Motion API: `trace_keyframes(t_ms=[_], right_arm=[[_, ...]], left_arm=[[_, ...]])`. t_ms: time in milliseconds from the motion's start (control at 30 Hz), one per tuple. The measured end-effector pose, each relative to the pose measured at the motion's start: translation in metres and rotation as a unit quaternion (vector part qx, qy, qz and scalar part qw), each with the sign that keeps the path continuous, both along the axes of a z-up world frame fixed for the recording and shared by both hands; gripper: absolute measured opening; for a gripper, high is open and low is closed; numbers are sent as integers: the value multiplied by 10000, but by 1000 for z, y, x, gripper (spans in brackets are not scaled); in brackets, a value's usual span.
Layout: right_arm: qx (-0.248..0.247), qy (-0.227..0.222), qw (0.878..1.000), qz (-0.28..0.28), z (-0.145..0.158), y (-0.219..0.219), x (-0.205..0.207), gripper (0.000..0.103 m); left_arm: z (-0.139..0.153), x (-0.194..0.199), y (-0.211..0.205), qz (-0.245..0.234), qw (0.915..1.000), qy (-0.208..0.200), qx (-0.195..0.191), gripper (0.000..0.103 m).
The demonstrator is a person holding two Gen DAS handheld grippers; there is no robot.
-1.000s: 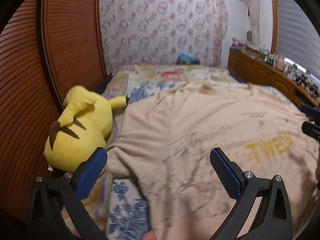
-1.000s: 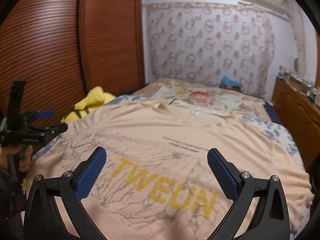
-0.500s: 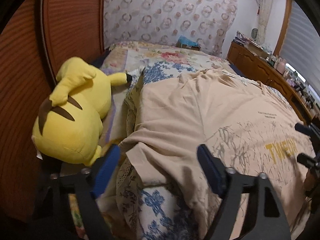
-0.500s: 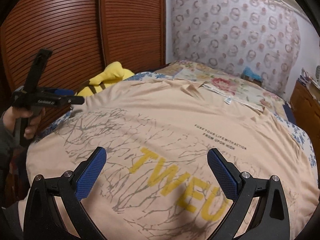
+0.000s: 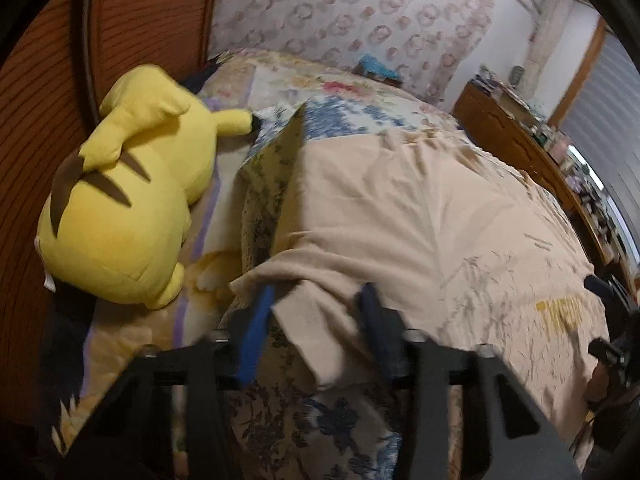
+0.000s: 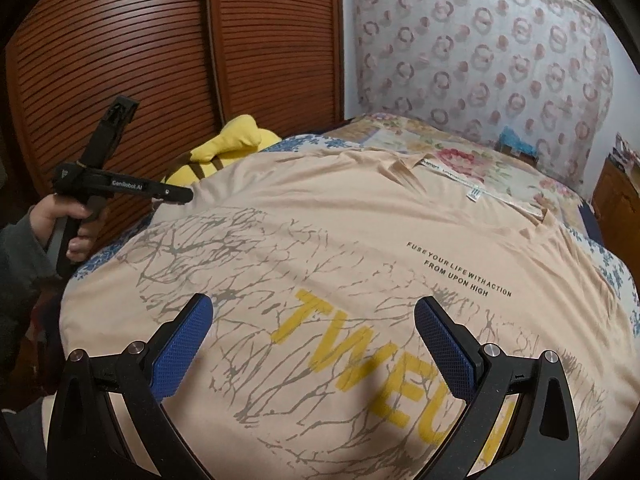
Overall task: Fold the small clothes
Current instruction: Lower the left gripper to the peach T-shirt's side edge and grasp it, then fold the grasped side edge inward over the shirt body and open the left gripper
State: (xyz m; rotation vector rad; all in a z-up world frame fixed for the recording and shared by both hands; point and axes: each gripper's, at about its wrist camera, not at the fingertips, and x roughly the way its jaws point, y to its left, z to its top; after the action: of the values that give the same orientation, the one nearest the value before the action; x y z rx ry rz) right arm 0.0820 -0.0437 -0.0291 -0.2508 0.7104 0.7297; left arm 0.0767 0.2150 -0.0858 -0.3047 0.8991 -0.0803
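Left hand-held gripper [image 5: 316, 320] sat half-spread around the shirt [image 5: 400, 216] sleeve edge on the bed [image 5: 340, 92] | right hand-held gripper [image 6: 312, 336] spread wide over shirt | risk: bedsheet [image 5: 272, 160] might get pinched too

Bed [image 5: 352, 120] under my fingers, floral blue-and-cream bedspread. Peach T-shirt [image 6: 320, 248] spread flat across frame centre. Yellow Pikachu plush [image 5: 132, 192] lies at left of frame, beside the shirt.
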Motion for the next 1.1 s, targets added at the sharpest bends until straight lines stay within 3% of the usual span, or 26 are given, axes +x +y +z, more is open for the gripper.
trace_keyframes(t_ms=[133,167,233,467,633,767,900,1000,1067,1100], right_arm=[[115,42,9999,27,2,-5,-3,103],[132,35,9999,39,3,-6,-5,103],[151,3,9999,32,4,-10,-7,103],[277,9,9995,-142,7,-28,-5,103],[428,63,9984,-360,11,-46,0,103],[476,78,9977,-476,12,-58,1,103],[450,94,9977,-489,11,-60,1,103],[406,85,9980,-474,10,-59,2,103],[361,56,9983,-446,10,-56,4,103],[327,38,9986,-407,11,-52,6,103]], left_arm=[[8,1,-11,-36,9978,-27,658,15],[10,1,-12,-28,9970,-54,769,6],[18,-1,-16,-128,9964,-157,818,3],[53,-1,-40,-427,9931,-660,869,2],[77,5,-79,-851,9879,-970,859,3],[85,4,-106,-1146,9836,-1030,936,12],[92,-8,-109,-1026,9820,-1226,1006,22],[97,-21,-104,-870,9814,-1406,970,34],[99,-30,-98,-724,9815,-1518,913,51],[99,-33,-94,-650,9814,-1560,912,54]])
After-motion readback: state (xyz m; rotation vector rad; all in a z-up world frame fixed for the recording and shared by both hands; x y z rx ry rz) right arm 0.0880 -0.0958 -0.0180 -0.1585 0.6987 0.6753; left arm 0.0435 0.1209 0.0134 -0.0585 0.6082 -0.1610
